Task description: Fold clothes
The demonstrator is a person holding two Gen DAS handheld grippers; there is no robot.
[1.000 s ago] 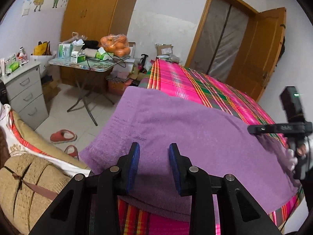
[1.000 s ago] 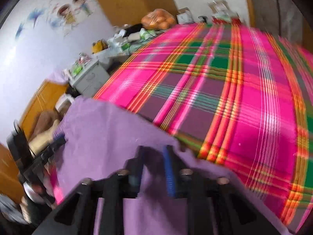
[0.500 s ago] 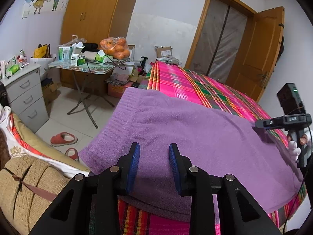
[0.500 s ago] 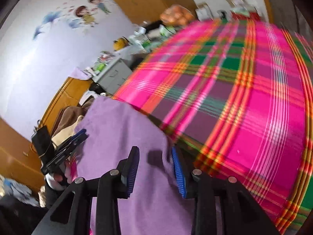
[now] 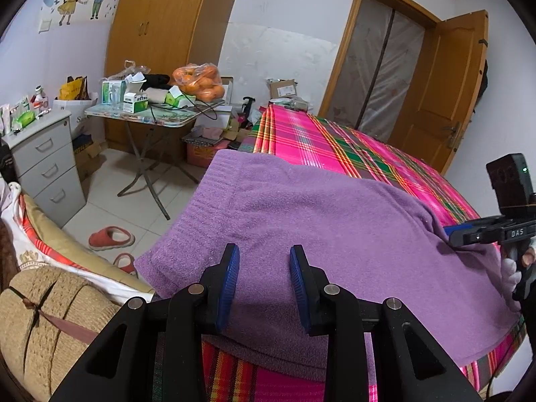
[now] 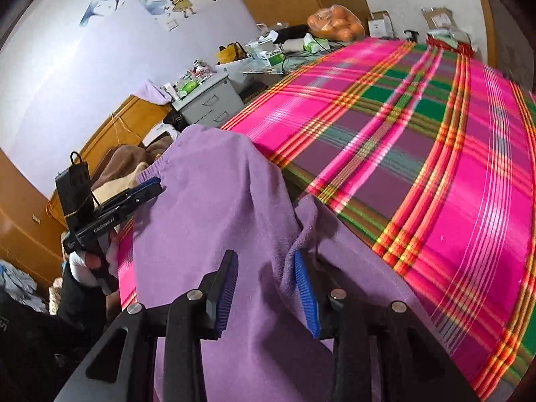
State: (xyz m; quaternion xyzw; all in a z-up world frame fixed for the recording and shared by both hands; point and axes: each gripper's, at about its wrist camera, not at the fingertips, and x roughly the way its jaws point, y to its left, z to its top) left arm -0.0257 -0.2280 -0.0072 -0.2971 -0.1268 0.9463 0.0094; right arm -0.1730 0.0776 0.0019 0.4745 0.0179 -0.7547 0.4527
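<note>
Left wrist view: our purple fleece garment (image 5: 335, 234) lies across the plaid bed's near edge; left gripper (image 5: 264, 284) and right gripper (image 6: 266, 288) both parted, empty. Mid-fold; next, regrip an edge.

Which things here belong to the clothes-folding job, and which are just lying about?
Job: purple garment; plaid bedspread; left gripper; right gripper.
Lying about: oranges; slippers; folding table; drawers.
</note>
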